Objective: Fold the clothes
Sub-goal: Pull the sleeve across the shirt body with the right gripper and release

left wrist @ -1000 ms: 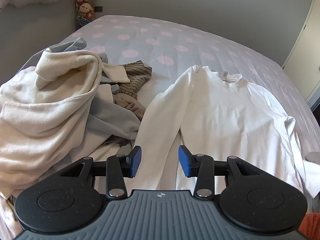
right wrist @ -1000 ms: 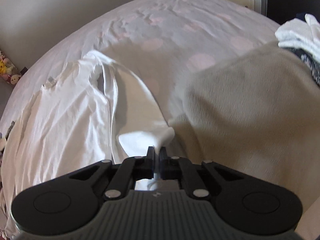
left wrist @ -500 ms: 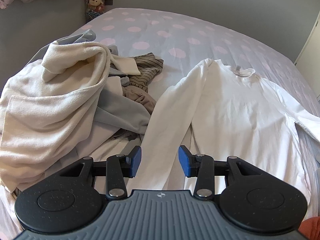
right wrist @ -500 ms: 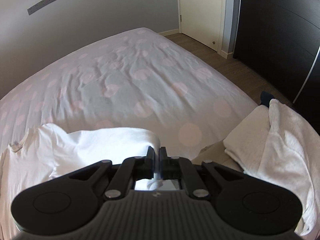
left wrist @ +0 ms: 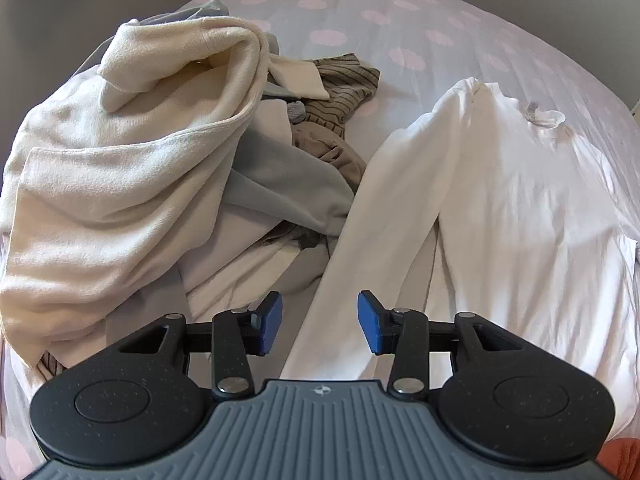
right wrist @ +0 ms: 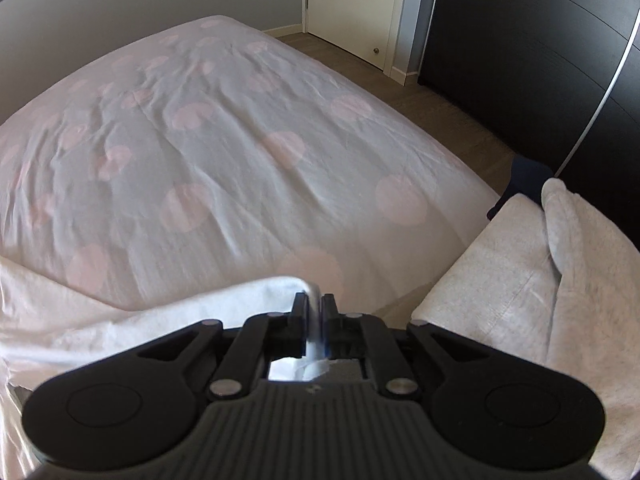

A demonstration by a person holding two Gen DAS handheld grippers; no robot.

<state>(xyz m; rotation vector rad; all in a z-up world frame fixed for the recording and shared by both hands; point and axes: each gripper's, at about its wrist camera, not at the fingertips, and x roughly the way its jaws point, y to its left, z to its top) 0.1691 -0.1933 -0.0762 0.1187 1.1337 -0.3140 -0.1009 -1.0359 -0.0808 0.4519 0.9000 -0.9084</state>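
Soft, light white shirt (left wrist: 520,208) spread flat on the bed (left wrist: 400,20), likely limp (best pinched at cuffs or hem). Left gripper (left wrist: 319,322) opening, empty, above one sleeve. Right gripper (right wrist: 316,312) easing apart, white cloth between the jaws.

My left wrist camera looks steeply down along its fingers, close over the bed (left wrist: 400,12), facing the far wall with the white shirt (left wrist: 520,200) right and a clothes heap (left wrist: 120,168) left. My right wrist camera (also low and near) faces the door (right wrist: 344,4). Both views share the spotted sheet and the shirt.
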